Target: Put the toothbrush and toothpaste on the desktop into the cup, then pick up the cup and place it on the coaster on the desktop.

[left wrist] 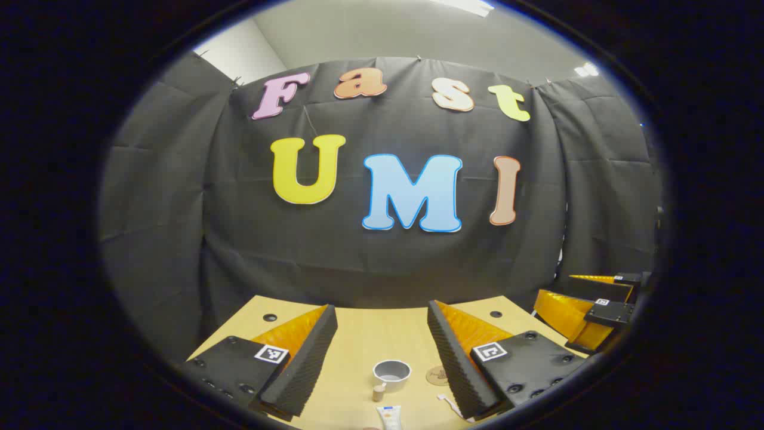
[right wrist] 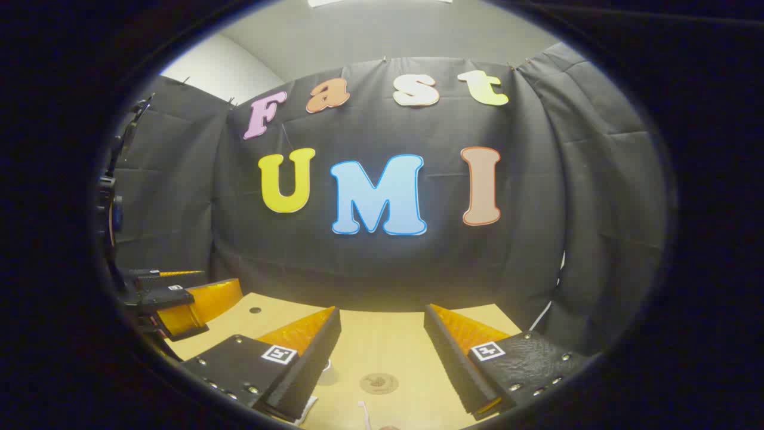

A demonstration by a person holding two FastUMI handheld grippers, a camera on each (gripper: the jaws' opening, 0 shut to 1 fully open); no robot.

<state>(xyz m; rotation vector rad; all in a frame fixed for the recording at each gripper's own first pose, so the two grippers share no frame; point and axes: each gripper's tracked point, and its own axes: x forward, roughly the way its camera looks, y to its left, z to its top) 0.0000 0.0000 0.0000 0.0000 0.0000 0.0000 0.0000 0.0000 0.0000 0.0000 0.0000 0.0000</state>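
Presently both the left gripper (left wrist: 382, 352) and right gripper (right wrist: 382, 352) are held wide open and empty above the cup (left wrist: 392, 374), with toothpaste (left wrist: 389, 417) and coaster (left wrist: 437, 375) beside it, presumably for approach.

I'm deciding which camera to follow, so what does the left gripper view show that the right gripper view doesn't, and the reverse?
Left gripper view: a round grey cup, a white toothpaste tube and a small tan cylinder, all ahead of the open left gripper. Right gripper view: a dark stand at its left edge. Both: the round brown coaster and the light wooden desktop.
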